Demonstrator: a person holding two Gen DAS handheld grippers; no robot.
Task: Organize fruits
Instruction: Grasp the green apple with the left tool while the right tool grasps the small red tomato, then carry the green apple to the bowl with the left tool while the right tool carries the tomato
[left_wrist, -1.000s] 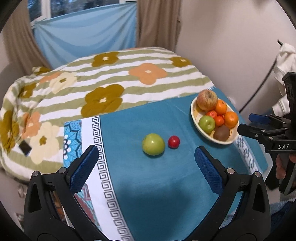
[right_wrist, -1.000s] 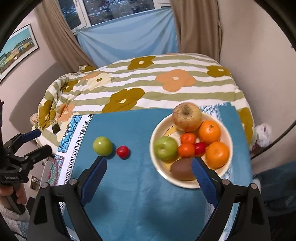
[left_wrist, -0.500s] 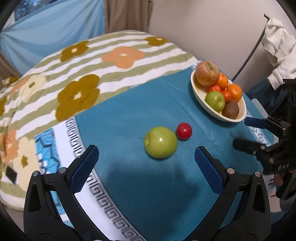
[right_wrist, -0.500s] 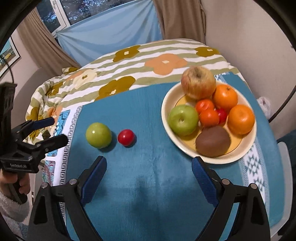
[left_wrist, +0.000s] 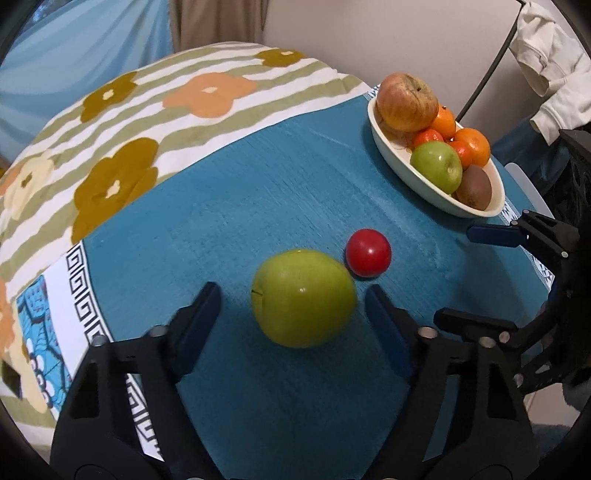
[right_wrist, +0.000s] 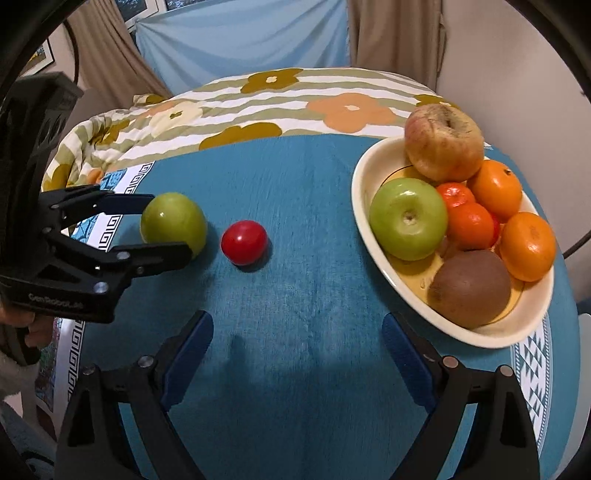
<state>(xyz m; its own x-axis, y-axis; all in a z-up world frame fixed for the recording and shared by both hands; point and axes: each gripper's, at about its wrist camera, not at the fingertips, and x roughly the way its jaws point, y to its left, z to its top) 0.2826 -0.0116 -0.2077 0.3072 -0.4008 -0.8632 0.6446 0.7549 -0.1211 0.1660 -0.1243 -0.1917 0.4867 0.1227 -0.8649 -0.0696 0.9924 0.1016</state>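
Right wrist view looks down on a desk covered by a teal woven cloth (right_wrist: 295, 258) with a white key-pattern border; behind it lies a bed under a striped quilt with orange and ochre flowers (right_wrist: 295, 99), backed by a pale blue sheet (right_wrist: 240, 40), beige curtains and a plain wall.

A loose green apple (right_wrist: 173, 221) rests on the cloth at the left, with a small round red fruit (right_wrist: 244, 242) just beside it, the two apart.

At the right, a cream oval bowl (right_wrist: 369, 243) holds a second green apple, a blotched red-yellow apple, several oranges and a brown kiwi.

The left gripper (left_wrist: 291, 314) has the loose apple between its closing jaws; a gap shows on each side, so the pads are not pressing yet.

The right gripper (right_wrist: 297, 339) hangs over bare cloth between red fruit and bowl, jaws wide with nothing in them.

White clothing (left_wrist: 550, 66) hangs by the wall.
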